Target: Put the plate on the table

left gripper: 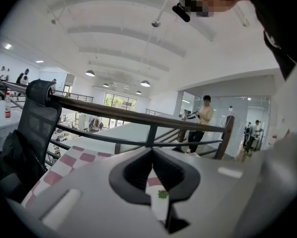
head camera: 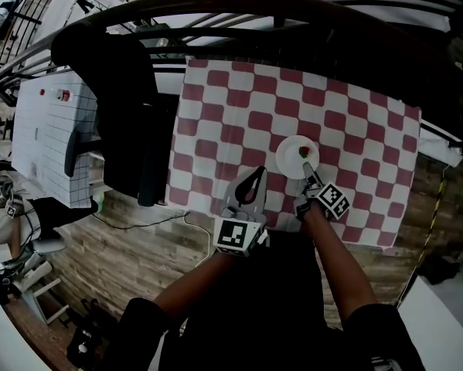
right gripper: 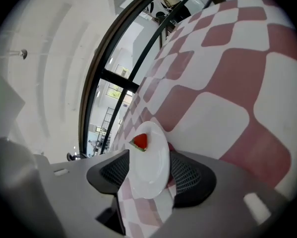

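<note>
While the right gripper (head camera: 309, 170) gapes, the plate (head camera: 292, 158) — round, white, one red-and-green morsel (head camera: 304, 152) aboard — lies on the checked table (head camera: 231, 107).

Held side by side, the left gripper (head camera: 256, 176) has its fingers (left gripper: 133, 172) together, the right gripper (head camera: 309, 168) has them spread apart.

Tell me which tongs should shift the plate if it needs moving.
Right, most likely. The right tongs stand open with the white plate rim between their jaws. The left tongs are shut and short of the plate.
</note>
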### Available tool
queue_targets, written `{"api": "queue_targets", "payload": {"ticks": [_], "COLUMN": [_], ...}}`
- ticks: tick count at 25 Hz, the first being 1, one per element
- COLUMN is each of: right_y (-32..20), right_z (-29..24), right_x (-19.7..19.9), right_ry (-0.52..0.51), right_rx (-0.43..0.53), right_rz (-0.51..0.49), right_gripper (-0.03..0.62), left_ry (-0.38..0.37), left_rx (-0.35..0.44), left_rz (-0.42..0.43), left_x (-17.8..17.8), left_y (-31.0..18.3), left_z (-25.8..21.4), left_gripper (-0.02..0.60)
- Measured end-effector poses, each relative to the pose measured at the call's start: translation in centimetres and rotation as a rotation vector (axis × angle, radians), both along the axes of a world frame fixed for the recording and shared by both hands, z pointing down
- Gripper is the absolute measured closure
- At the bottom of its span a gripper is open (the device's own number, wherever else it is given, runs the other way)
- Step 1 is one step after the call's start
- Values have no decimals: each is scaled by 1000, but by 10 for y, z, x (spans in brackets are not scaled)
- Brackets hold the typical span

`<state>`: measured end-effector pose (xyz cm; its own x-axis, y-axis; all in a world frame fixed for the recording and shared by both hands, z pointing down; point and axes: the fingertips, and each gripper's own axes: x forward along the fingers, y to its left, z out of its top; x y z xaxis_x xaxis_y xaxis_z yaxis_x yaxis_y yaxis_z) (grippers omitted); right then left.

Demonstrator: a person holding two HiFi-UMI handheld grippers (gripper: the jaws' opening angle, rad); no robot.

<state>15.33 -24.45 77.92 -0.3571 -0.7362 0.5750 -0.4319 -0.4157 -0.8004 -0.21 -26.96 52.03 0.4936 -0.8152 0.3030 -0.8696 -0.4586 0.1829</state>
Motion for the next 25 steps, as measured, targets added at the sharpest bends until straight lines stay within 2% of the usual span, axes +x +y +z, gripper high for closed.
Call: {"api": "queue_targets", "payload": {"ticks": [3, 8, 11, 20, 25], "right_y": [5, 4, 3, 21, 44], "right_z": [-6, -38, -66, -147, -182], "right_x": [13, 32, 27, 0, -20], "right_ry": [53, 69, 84, 218, 318], "right_rx": [-10, 78, 143, 325, 391], "right_rz": [27, 72, 28, -96, -119], "right_gripper": [341, 350, 352, 361, 412], "left_ry": [-4, 16, 24, 67, 69], "left_rx": [16, 21, 31, 63, 84], "left_rz": [6, 10, 20, 58, 80], "left_x": [-2, -4, -6, -8, -16], "left_y": [3, 12, 18, 43, 60], "left_z": [-3, -11, -17, -37, -46], "left_gripper": [572, 572, 572, 572, 572]}}
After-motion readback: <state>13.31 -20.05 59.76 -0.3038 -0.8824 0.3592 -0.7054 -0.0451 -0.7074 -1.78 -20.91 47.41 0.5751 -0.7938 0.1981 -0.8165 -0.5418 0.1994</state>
